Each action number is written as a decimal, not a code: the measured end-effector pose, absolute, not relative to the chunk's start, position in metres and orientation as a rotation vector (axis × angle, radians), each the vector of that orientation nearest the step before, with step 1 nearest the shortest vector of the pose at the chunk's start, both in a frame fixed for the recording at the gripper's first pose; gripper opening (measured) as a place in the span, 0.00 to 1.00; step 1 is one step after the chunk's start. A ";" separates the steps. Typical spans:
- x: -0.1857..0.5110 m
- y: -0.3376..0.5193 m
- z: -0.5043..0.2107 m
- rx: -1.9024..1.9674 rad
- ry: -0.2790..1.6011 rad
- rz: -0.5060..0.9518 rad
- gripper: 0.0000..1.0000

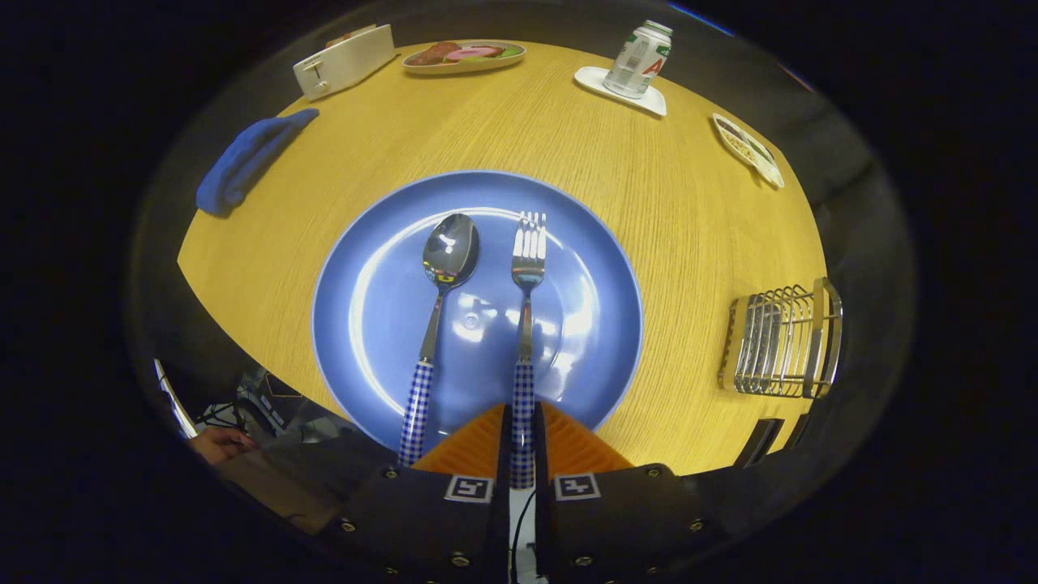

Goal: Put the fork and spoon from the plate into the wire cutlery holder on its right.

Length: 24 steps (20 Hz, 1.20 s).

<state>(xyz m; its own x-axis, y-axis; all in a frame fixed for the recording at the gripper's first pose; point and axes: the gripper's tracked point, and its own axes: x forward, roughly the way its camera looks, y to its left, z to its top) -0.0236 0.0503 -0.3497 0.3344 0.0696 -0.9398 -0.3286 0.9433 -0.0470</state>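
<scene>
A blue plate (373, 341) lies on the round wooden table just ahead of my fingers. On it rest a spoon (442, 284) and a fork (528, 268), both metal with blue-checked handles, pointing away from me. The spoon lies left of the fork. My gripper (523, 442) is shut on the fork's checked handle, both fingers pressed against its lower end. The fork still seems to rest on the plate. The wire cutlery holder (782, 341) stands on the table to the right of the plate, near the table edge.
Beyond the plate stand a white toaster (345, 61), a dish of food (464, 55) and a can (639, 58) on a white coaster. A folded blue cloth (247, 158) lies at the far left. A small dish (748, 148) sits far right. A hand (220, 444) shows below the table's left edge.
</scene>
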 end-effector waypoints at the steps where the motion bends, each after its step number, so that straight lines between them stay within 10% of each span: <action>1: -0.027 0.051 -0.348 -0.233 1.228 0.264 0.13; 24: -0.060 -0.048 -0.248 -0.292 1.397 0.469 0.02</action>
<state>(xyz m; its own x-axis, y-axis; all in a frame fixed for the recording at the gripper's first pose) -0.0598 -0.0478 -0.2485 0.1034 0.1434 -0.9843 -0.4800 0.8739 0.0769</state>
